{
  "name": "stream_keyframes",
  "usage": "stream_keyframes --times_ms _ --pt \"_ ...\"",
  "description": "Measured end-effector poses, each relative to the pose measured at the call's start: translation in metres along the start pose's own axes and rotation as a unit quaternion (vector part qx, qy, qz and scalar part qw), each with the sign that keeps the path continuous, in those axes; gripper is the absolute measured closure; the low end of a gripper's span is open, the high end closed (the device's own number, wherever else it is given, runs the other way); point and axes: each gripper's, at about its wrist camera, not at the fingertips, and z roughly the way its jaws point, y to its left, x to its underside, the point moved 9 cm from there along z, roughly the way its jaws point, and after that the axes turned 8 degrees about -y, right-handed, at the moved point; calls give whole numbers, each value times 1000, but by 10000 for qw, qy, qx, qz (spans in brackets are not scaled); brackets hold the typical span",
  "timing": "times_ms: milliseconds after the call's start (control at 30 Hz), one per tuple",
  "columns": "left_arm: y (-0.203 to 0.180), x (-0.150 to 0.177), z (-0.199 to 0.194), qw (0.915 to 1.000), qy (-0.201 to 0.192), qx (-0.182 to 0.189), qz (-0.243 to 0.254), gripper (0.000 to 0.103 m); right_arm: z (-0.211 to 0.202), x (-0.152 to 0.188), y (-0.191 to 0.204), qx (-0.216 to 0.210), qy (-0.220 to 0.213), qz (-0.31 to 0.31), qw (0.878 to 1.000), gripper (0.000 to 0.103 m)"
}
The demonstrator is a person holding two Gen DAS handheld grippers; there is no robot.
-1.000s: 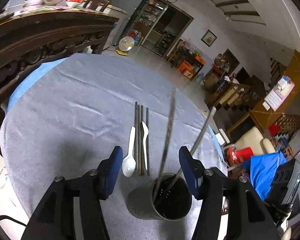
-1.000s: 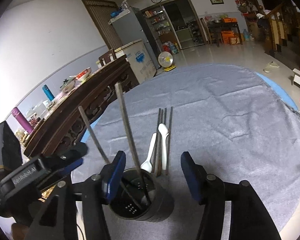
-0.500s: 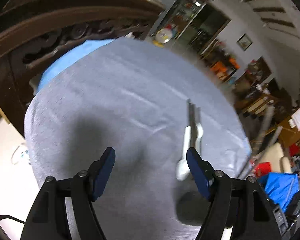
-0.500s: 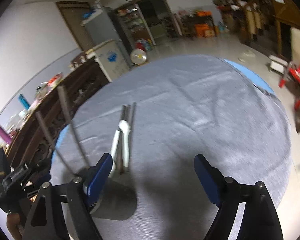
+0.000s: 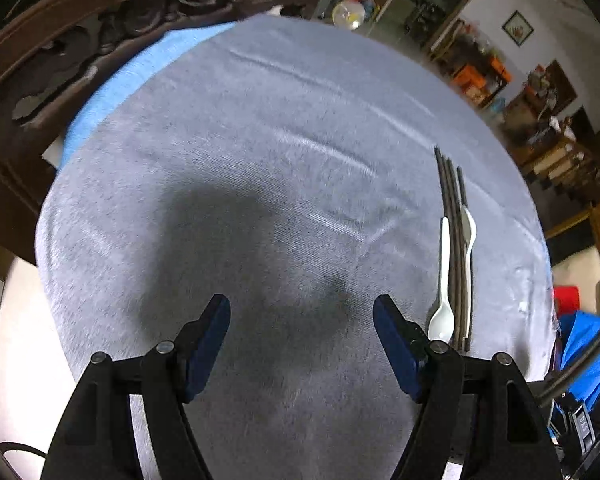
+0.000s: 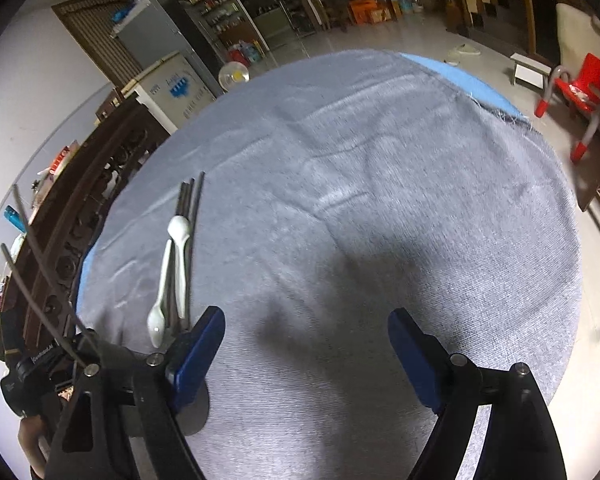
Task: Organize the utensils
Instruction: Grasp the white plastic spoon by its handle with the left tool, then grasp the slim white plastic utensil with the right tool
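Note:
Two white spoons [image 5: 444, 280] lie beside a bundle of dark chopsticks [image 5: 452, 216] on the grey cloth [image 5: 260, 140], to the right of my left gripper [image 5: 302, 320]. Its jaws stand open over bare cloth with nothing between them. In the right wrist view the same spoons [image 6: 162, 280] and chopsticks [image 6: 188, 204] lie left of my right gripper [image 6: 306, 332], which is also open and holds nothing. The metal holder [image 6: 198, 408] is mostly hidden behind the right gripper's left finger. Two chopsticks [image 6: 40, 268] stand up out of the holder.
The round table's edge curves close on both sides, with blue cloth [image 6: 460, 76] showing under the grey. A carved dark wooden sideboard [image 5: 80, 40] runs along the far left. A red chair [image 6: 572, 96] and other furniture stand on the floor beyond.
Both grippers have swung away from the holder and tilted down toward the cloth. Their jaws stand wider. The holder, once between the jaws, is now at the edge of each view.

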Motion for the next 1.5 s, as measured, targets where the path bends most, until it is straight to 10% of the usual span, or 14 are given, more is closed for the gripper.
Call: stream_keyframes --times_ms 233,600,1167,1500 --pt "-36 -16 31 9952 695 79 683 29 17 4 -5 44 248 36 9997 17" --pt "-110 -12 80 9628 1923 -96 1896 29 24 -4 -11 71 290 106 9995 17" --pt "-144 -8 100 9452 2017 -651 2483 28 30 -3 -27 60 356 303 9989 17" --pt "-126 -18 104 9526 1964 -703 2216 72 27 -5 -31 136 360 284 9989 17"
